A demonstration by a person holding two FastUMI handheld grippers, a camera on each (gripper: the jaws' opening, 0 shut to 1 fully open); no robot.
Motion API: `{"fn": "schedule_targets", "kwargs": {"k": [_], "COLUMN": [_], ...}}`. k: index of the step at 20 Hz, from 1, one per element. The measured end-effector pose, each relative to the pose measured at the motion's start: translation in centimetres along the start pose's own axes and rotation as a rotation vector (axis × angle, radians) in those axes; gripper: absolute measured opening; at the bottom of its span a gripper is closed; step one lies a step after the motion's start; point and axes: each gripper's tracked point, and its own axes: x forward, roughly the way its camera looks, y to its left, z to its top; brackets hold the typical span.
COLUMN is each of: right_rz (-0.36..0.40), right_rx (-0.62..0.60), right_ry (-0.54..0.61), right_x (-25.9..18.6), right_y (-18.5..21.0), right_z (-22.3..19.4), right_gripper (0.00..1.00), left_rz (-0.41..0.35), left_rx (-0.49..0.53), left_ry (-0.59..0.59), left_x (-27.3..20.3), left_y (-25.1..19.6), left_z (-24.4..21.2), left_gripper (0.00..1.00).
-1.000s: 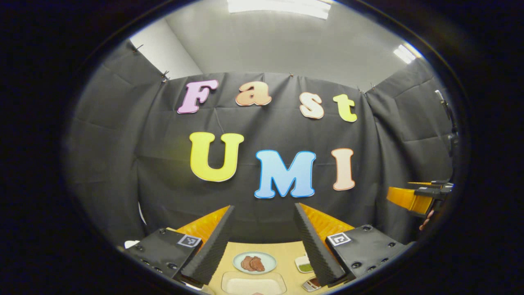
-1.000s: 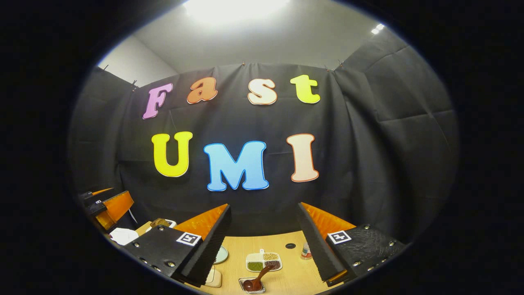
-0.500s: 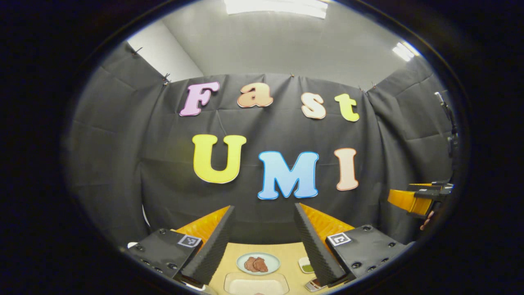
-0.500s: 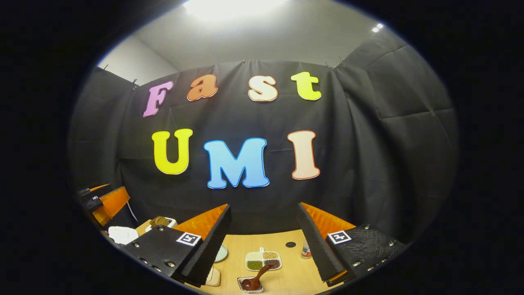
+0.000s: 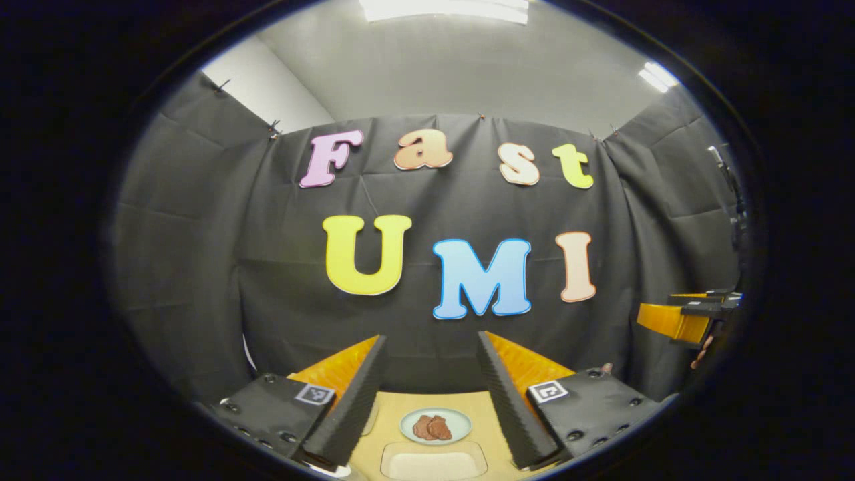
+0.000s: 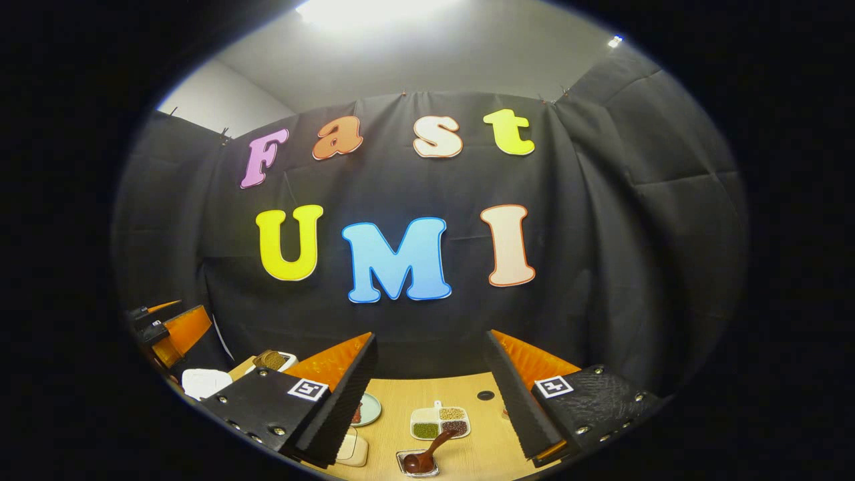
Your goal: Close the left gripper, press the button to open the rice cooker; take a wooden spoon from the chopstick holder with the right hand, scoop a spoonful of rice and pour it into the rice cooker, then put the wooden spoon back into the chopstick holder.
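While both tools (image 5: 427,394) (image 6: 431,394) gape (holding nothing) — a spoon (image 6: 427,454) rests below.

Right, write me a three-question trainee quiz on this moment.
1. True or false: the left gripper has its fingers spread apart.
2. In the right gripper view, the wooden spoon rests in: A) a small tray, B) the divided dish, C) a cup.
3. What lies on the round plate between the left gripper's fingers?

Key: 1 true. 2 A; its handle leans toward the divided dish of grains. 3 Brown slices that look like meat.
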Motion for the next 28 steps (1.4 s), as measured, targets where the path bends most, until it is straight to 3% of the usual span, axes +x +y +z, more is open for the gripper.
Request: {"fn": "schedule_targets", "kwargs": {"k": [4, 5, 6, 9, 15, 19, 23, 26, 28], "right_rz": [0.007, 0.009, 0.010, 0.013, 0.032, 0.048, 0.062, 0.069, 0.069], "right_rx": [-0.002, 0.001, 0.004, 0.012, 0.016, 0.018, 0.023, 0.026, 0.022], "right_ry": [0.000, -0.002, -0.003, 0.004, 0.021, 0.043, 0.072, 0.088, 0.093], "right_x": [0.1, 0.1, 0.2, 0.6, 1.2, 1.5, 1.9, 2.1, 2.0], "right_y": [0.1, 0.3, 0.3, 0.5, 1.3, 1.7, 1.9, 2.0, 1.8], "right_z": [0.0, -0.1, 0.0, -0.4, -1.0, -1.8, -2.6, -3.0, -3.3], "right_gripper": [0.97, 0.97, 0.96, 0.97, 0.97, 0.97, 0.97, 0.97, 0.97], "left_rz": [0.025, -0.033, -0.056, -0.017, 0.079, 0.103, 0.189, 0.261, 0.278], "left_rx": [0.002, -0.028, -0.046, 0.001, 0.093, 0.014, -0.109, -0.143, -0.192], "left_ry": [0.022, 0.037, 0.049, 0.072, 0.134, 0.226, 0.306, 0.386, 0.430], "left_x": [-1.6, -0.9, -0.9, -1.2, -2.3, -3.6, -5.0, -6.1, -6.7], "left_y": [1.5, 0.2, -0.1, 2.3, 6.1, 8.8, 13.6, 17.6, 19.3], "left_z": [-0.6, -1.6, -2.0, -3.1, -6.6, -10.5, -13.0, -15.3, -17.0], "left_gripper": [0.26, 0.11, 0.07, 0.10, 0.07, 0.07, 0.07, 0.10, 0.07]}}
